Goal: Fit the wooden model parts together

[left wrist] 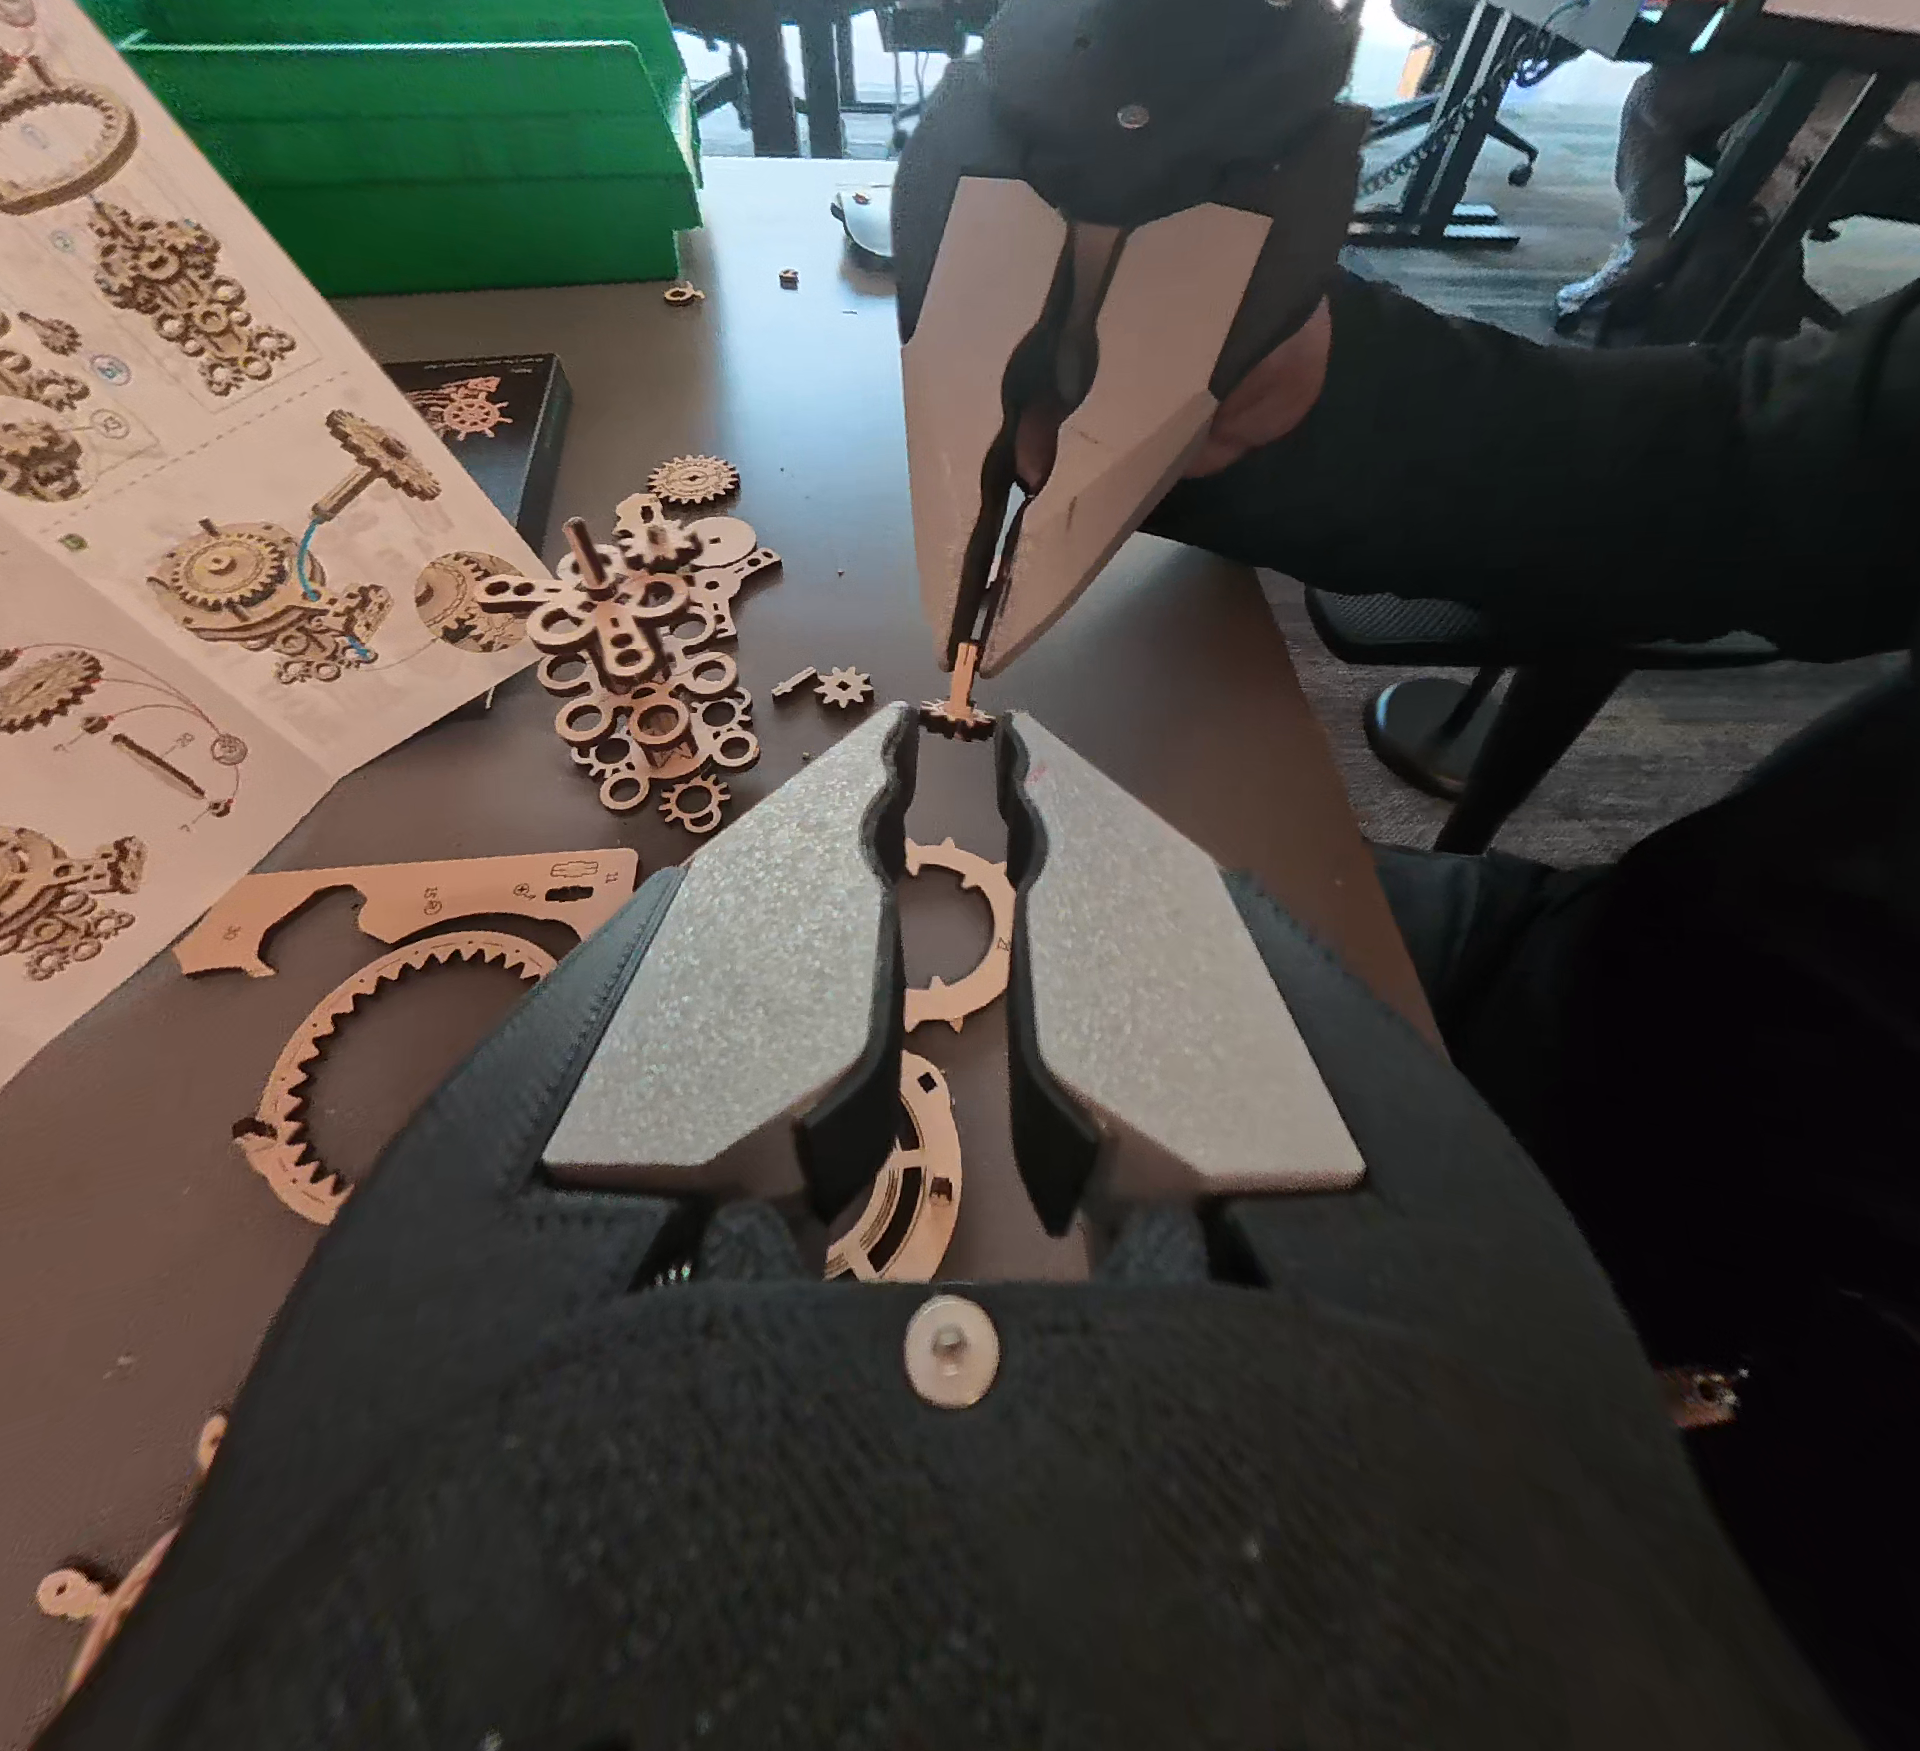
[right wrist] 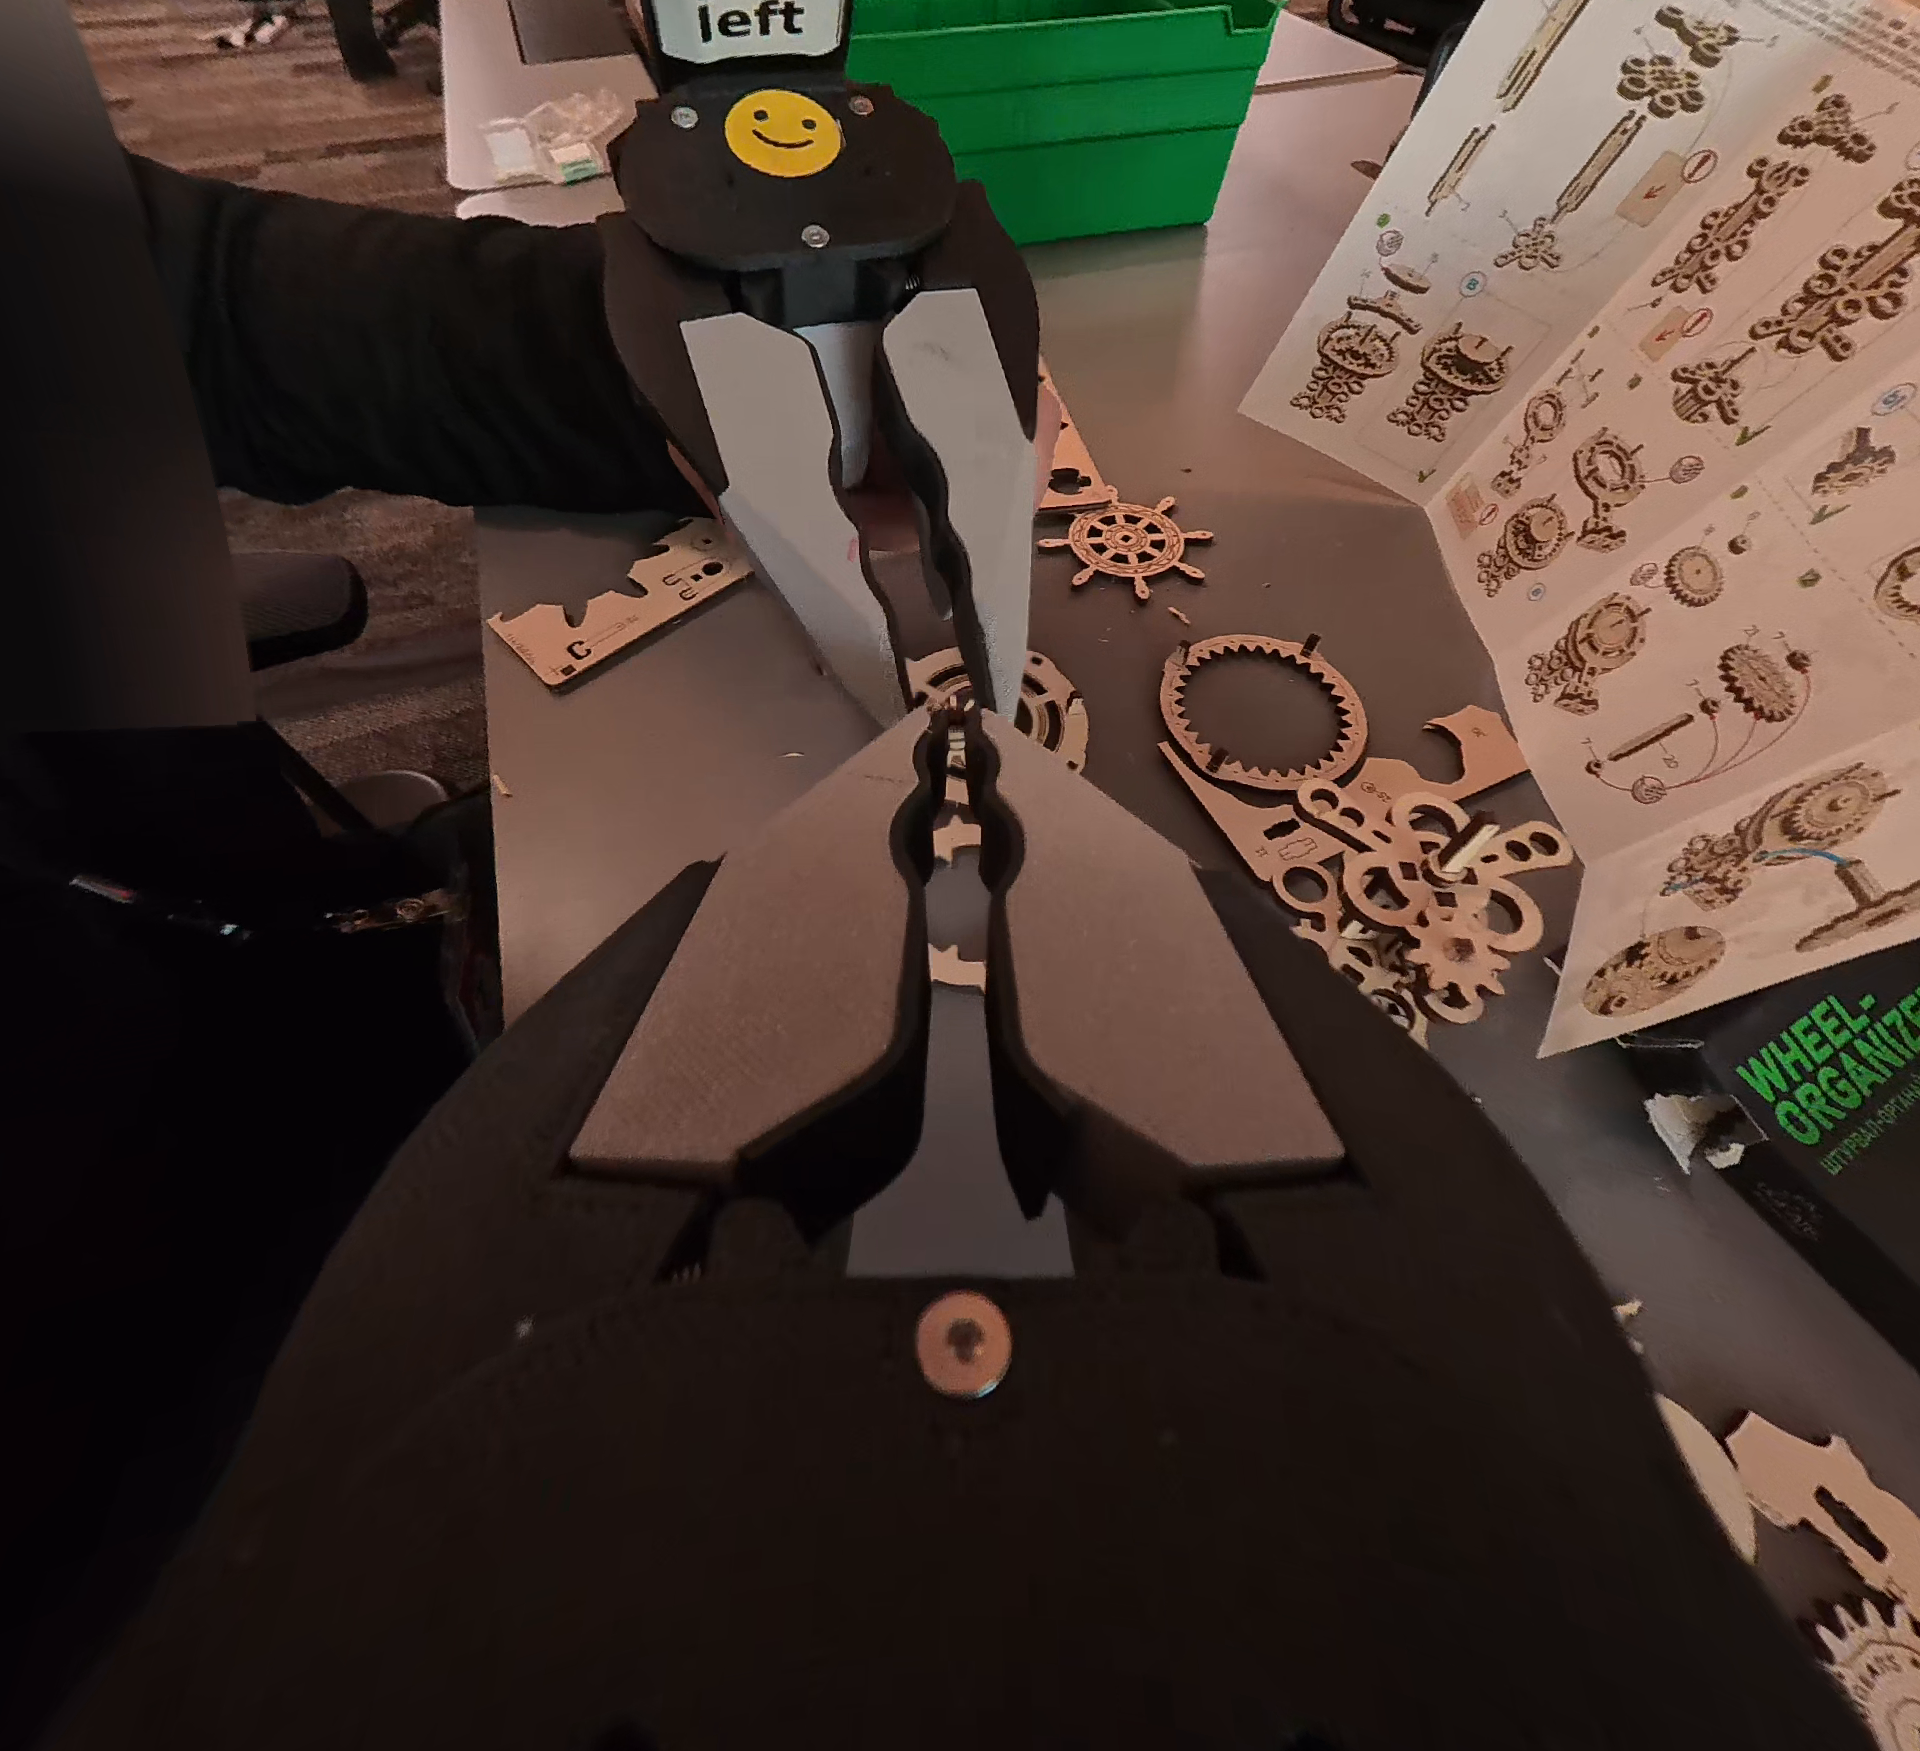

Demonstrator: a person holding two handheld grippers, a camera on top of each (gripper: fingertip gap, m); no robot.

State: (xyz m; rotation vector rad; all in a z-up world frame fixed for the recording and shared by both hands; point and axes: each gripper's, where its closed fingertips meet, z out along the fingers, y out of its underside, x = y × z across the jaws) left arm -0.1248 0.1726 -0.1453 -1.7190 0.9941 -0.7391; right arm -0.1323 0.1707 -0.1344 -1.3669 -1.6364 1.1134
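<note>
I count two grippers, my left gripper [left wrist: 954,727] at frame centre and my right gripper [left wrist: 966,662] above it. One instruction sheet [left wrist: 156,454] fills the left, two green bins [left wrist: 436,132] sit upper left, and one ship's-wheel piece [right wrist: 1127,546] lies centre.

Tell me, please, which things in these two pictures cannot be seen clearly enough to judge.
- Small gear, left wrist view: too small to tell whether the left tool grips it or the peg is seated.
- Same joint, right wrist view: hidden by the right tool.
- Round wooden parts, left wrist view: partly covered by the left tool's fingers.
- Toothed piece, right wrist view: cut off by the edge.
</note>
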